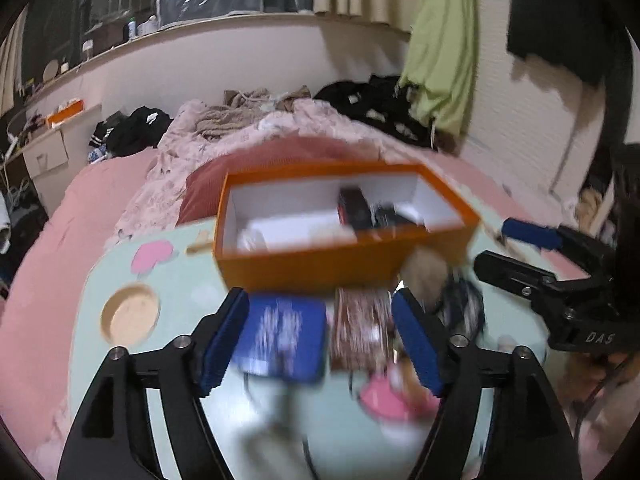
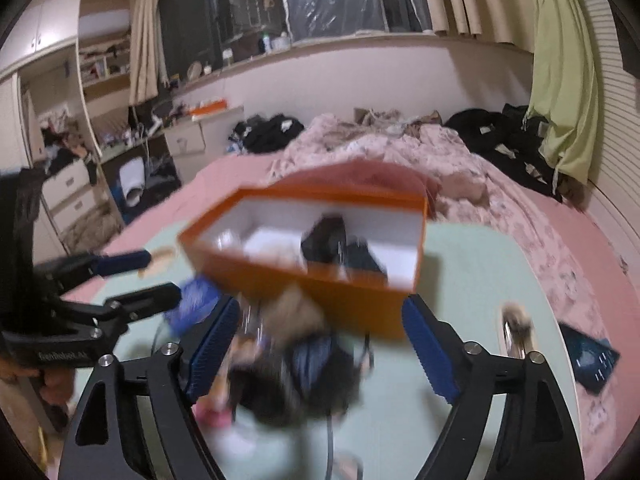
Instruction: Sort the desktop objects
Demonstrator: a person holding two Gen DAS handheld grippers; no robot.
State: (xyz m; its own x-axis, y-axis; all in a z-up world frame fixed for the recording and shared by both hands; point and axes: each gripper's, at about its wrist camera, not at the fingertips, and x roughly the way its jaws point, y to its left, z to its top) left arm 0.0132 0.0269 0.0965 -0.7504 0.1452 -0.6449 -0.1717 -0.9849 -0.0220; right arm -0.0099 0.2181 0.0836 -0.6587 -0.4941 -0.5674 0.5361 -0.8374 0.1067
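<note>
**A:** Bedroom clutter fills the background: a pink bed (image 1: 60, 240) with heaped clothes, and nearer us a pale green lap table (image 1: 168, 280) resting on it. From left to right on that table we see a round cup recess (image 1: 130, 314), then 1 blue box (image 1: 280, 338), then 1 reddish-brown patterned packet (image 1: 360, 328), then a dark tangle of fabric and cord (image 1: 460, 308). Behind them stands 1 orange box (image 1: 344, 264), lidless, white inside.

**B:** What are our grippers doing?

**A:** We hold 2. Our left gripper (image 1: 320, 336) has its blue pads spread wide, with the blue box and the packet lying between them, untouched. Our right gripper (image 2: 320, 352) is equally wide and grips nothing; the dark tangle (image 2: 304, 376) sits between its fingers on the table.

**B:** Which step are we on?

**A:** We judge sorting is partly done. The orange box (image 2: 320, 292) already holds about 2 dark items and some white ones; blur stops an exact count. Several pieces are still loose on the table.

**B:** And next?

**A:** Probably picking 1 loose piece. That calls for lowering 1 gripper over a single item, closing on it alone, then lifting it over the box wall. Farther right, 1 dark flat device (image 2: 592, 360) lies on the bed, off the table.
</note>
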